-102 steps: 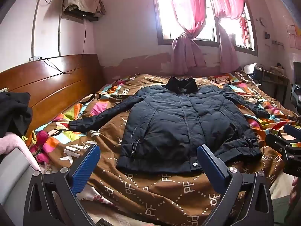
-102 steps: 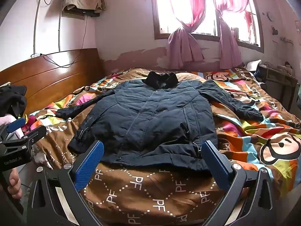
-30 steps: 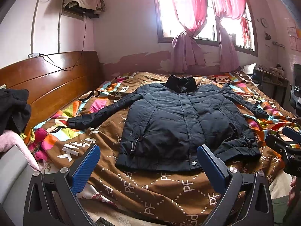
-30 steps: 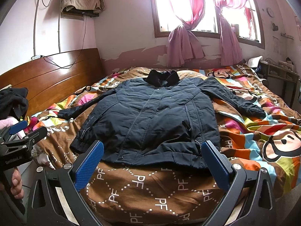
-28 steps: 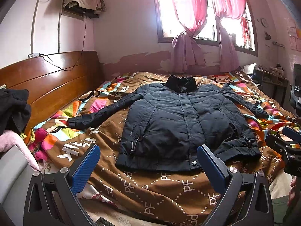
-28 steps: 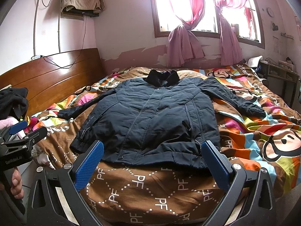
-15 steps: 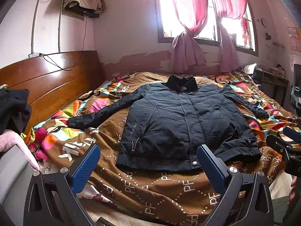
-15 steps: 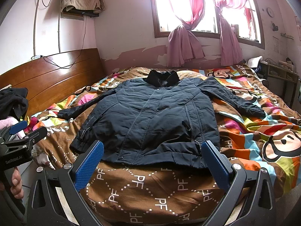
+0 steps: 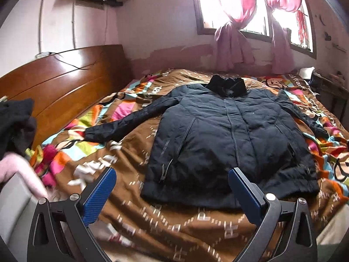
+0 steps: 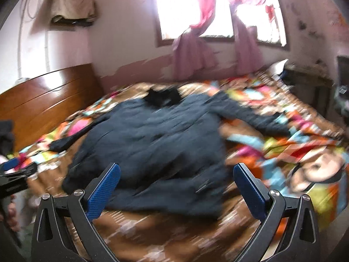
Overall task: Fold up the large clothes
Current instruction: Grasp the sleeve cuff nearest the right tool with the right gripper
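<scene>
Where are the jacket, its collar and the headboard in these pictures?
jacket [image 9: 235, 135], left wrist view, on the zipped front of the body.
collar [image 9: 226, 85], left wrist view, on the black fuzzy neck part.
headboard [image 9: 72, 83], left wrist view, on the polished wooden panel.

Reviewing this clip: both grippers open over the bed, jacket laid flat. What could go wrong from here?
1. The jacket is puffy and thick; the open left gripper and right gripper may pinch only the outer layer at the hem, so a fold could slip.
2. Both sleeves lie spread wide; the left sleeve reaches toward the headboard, so it may drag or trail.
3. The quilt is loose and could get pinched along with the hem.
</scene>
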The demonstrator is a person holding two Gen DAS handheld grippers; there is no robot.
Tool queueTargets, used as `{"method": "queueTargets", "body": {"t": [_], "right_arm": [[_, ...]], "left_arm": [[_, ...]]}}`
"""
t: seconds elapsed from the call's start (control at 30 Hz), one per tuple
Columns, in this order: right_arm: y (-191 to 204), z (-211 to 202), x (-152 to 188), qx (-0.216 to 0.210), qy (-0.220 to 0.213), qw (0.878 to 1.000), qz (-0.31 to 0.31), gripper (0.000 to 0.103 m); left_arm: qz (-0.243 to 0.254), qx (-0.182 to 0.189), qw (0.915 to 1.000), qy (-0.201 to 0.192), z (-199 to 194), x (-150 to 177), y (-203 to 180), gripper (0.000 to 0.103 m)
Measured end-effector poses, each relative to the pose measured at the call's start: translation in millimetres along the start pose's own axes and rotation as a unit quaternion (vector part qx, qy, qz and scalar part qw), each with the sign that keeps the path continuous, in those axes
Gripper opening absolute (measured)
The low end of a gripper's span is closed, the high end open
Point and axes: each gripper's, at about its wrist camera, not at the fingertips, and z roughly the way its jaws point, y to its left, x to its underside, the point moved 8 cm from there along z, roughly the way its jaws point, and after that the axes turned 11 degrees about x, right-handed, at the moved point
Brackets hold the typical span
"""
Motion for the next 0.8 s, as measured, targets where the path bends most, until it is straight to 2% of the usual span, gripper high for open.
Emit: {"method": "queueTargets", "body": {"t": [0.1, 0.2, 0.27, 0.37, 0.43, 0.5, 0.57, 0.63, 0.7, 0.8], "right_arm": [[-40, 30, -34, 0.051, -0.013, 0.999, -0.008, 0.102], [-74, 75, -56, 0.047, 0.004, 0.999, 0.023, 0.102], [-92, 110, -60, 0.054, 0.018, 0.998, 0.040, 0.102], [-119, 165, -50, 0.113, 0.050, 0.992, 0.030, 0.102], [-135, 202, -40, 0.113, 0.080, 0.989, 0.046, 0.102], [-152, 237, -33, 0.094, 0.108, 0.987, 0.072, 0.102], [-172, 270, -27, 0.088, 0.139, 0.981, 0.098, 0.102], [-198, 308, -23, 0.121, 0.164, 0.974, 0.101, 0.102], [-213, 334, -23, 0.128, 0.164, 0.972, 0.104, 0.102], [-237, 372, -26, 0.124, 0.180, 0.966, 0.137, 0.102]], "left_arm": [[0.006, 0.004, 1.0000, 0.002, 25, -26, -9, 0.103], [0.000, 0.009, 0.9999, 0.008, 61, -56, -24, 0.103], [0.001, 0.002, 0.9998, 0.018, 91, -73, -39, 0.103], [0.020, -0.018, 0.9993, 0.025, 136, -89, -62, 0.103], [0.044, -0.020, 0.9981, 0.038, 166, -96, -80, 0.103], [0.066, -0.006, 0.9969, 0.042, 197, -107, -99, 0.103], [0.068, 0.032, 0.9959, 0.050, 231, -120, -120, 0.103], [0.043, 0.085, 0.9936, 0.061, 262, -132, -138, 0.103], [0.008, 0.129, 0.9902, 0.052, 290, -145, -159, 0.103], [-0.015, 0.153, 0.9869, 0.050, 325, -156, -191, 0.103]]}}
